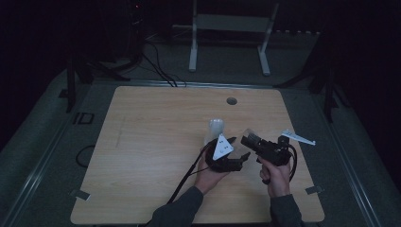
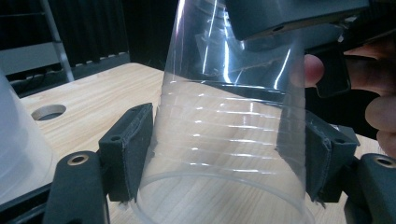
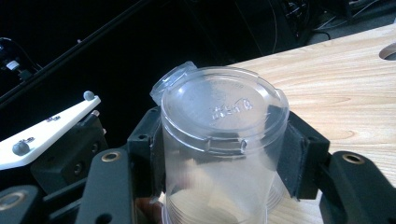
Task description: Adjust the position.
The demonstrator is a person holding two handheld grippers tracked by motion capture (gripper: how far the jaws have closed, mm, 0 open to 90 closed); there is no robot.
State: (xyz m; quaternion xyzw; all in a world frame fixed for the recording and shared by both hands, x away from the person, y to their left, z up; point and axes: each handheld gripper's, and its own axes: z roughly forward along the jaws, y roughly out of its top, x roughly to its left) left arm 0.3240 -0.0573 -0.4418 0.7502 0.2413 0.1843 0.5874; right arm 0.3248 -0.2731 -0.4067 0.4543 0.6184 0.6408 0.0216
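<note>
Right now you hold a clear plastic cup (image 3: pixel 219 140) above the near right part of the pale wooden surface (image 1: pixel 151 142). Your right gripper (image 1: pixel 253 140) pinches it, pads pressed on its sides near the closed end. Your left gripper (image 1: pixel 234 158) has the wide rim end between its jaws, both pads touching the wall. A second, whitish cup (image 1: pixel 215 130) stands just beyond the grippers. One round hole (image 1: pixel 231 100) sits near the far edge. Beyond it, in the dark room, a white metal frame (image 1: pixel 231 35) stands on grey floor, with black cables (image 1: pixel 156 66) to its left.
</note>
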